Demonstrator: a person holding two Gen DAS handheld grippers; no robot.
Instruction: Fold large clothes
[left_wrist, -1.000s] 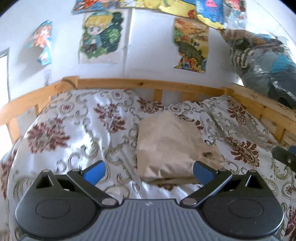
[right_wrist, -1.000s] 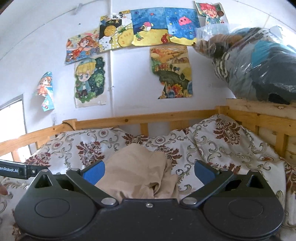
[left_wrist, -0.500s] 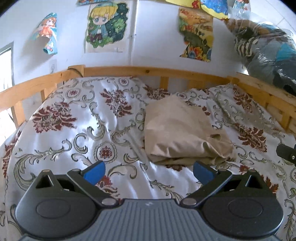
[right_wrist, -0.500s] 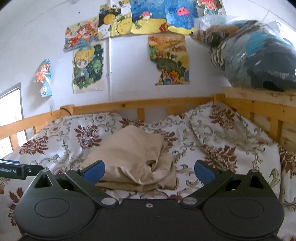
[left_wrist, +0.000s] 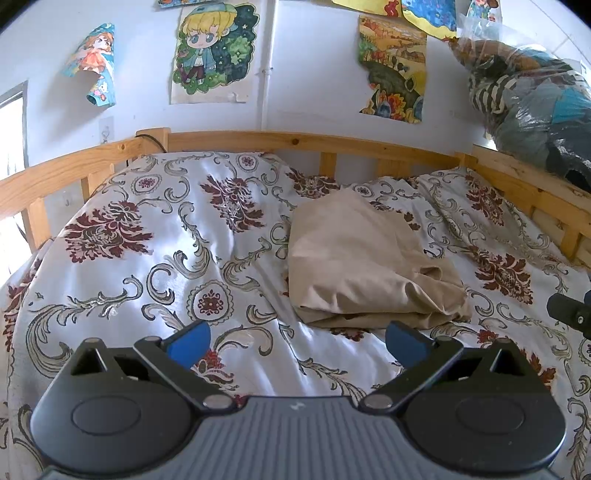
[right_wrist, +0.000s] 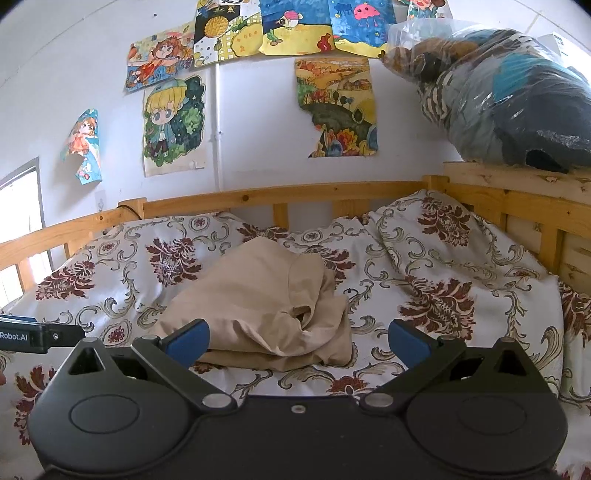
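A beige garment (left_wrist: 354, 266) lies folded in a thick bundle on the flowered bedspread (left_wrist: 177, 258), its right end bunched. It also shows in the right wrist view (right_wrist: 266, 306). My left gripper (left_wrist: 295, 341) is open and empty, hovering above the bed in front of the bundle. My right gripper (right_wrist: 297, 339) is open and empty, just in front of the bundle's near edge. The left gripper's side (right_wrist: 33, 336) shows at the left edge of the right wrist view, and the right gripper's tip (left_wrist: 570, 314) at the right edge of the left wrist view.
A wooden bed rail (left_wrist: 314, 142) runs around the far and side edges. A clear bag of clothes (right_wrist: 509, 107) sits on the right rail. Drawings (right_wrist: 173, 125) hang on the white wall. A raised fold of bedspread (right_wrist: 443, 236) lies at the far right.
Both grippers have pulled back and up from the folded garment, which now lies farther ahead. Both stayed open and empty.
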